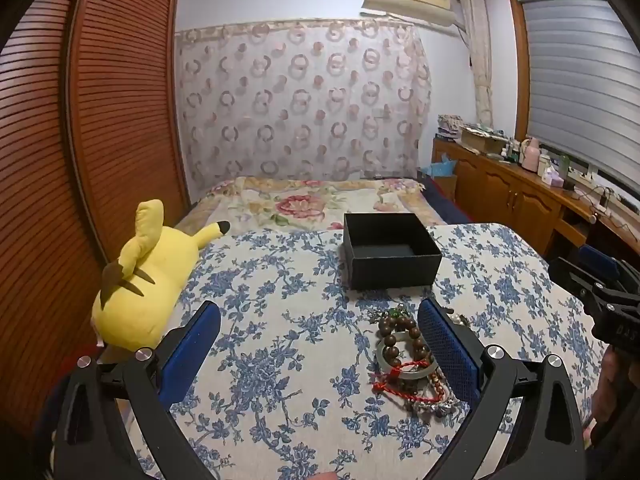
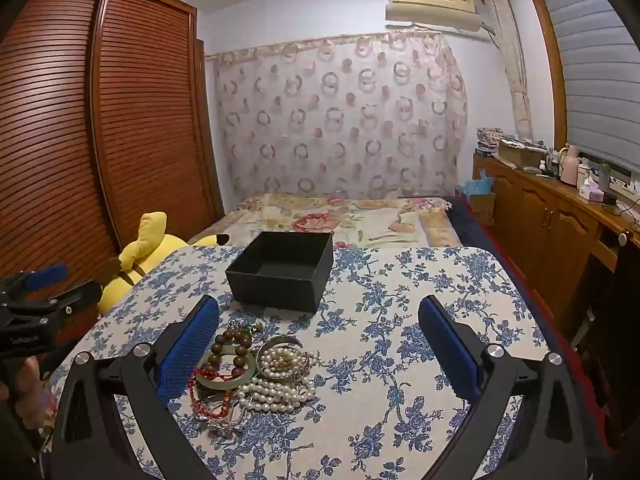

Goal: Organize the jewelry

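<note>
A pile of jewelry (image 2: 252, 376) lies on the blue-flowered table: a brown wooden bead bracelet (image 2: 228, 346), a pale jade bangle (image 2: 224, 374), a red cord bracelet (image 2: 208, 402), a pearl necklace (image 2: 280, 392) and metal bangles (image 2: 280, 346). An open, empty black box (image 2: 282, 274) stands just behind it. My right gripper (image 2: 318, 334) is open and empty, with the pile by its left finger. My left gripper (image 1: 320, 334) is open and empty; the pile (image 1: 408, 360) lies by its right finger, the box (image 1: 390, 250) beyond.
A yellow plush toy (image 1: 140, 280) lies at the table's left edge, against the wooden wardrobe (image 1: 80, 140). A bed (image 1: 312, 200) lies behind the table. A wooden sideboard (image 2: 560, 216) with bottles runs along the right wall under the window.
</note>
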`<state>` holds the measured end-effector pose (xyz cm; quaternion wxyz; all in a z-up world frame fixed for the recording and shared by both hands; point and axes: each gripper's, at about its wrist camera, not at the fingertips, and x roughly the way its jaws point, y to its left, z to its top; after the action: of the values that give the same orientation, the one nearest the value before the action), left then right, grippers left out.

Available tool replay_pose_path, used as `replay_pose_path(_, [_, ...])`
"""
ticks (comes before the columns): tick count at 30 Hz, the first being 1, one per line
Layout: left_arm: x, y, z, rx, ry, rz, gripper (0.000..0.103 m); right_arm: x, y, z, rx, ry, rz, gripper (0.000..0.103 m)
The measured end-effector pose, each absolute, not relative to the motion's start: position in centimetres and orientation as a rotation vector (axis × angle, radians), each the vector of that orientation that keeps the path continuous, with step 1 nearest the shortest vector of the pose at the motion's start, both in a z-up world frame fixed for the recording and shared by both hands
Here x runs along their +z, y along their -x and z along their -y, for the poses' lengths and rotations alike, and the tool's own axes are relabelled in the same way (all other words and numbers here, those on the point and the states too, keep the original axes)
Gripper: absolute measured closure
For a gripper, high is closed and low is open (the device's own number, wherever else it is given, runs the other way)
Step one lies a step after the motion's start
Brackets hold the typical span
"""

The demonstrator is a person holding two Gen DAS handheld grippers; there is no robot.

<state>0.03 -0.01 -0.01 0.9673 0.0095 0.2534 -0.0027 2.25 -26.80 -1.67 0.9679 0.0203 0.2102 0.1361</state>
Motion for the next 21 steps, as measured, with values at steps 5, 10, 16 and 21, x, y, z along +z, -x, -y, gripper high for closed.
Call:
replay_pose_path(5, [-0.01, 0.00, -0.02, -0.004, -0.017, -0.508, 0.008, -1.72, -2.36, 26.86, 0.275, -0.042, -0.429, 0.002])
replay_pose_path(10, [-0.01, -0.02, 0.00, -0.005, -0.018, -0.510, 0.008, -1.71, -2.33, 26.79, 0.275, -0.040, -0.428, 0.002])
replay_pose_path(16, [-0.01, -0.03, 0.01, -0.005, -0.017, -0.511, 0.008, -1.61, -2.29, 26.81, 0.275, -0.041, -0.428, 0.002])
replay_pose_path(21, [-0.01, -0.03, 0.00, -0.005, -0.017, -0.511, 0.008, -1.56, -2.25, 26.81, 0.276, -0.041, -0.428, 0.002])
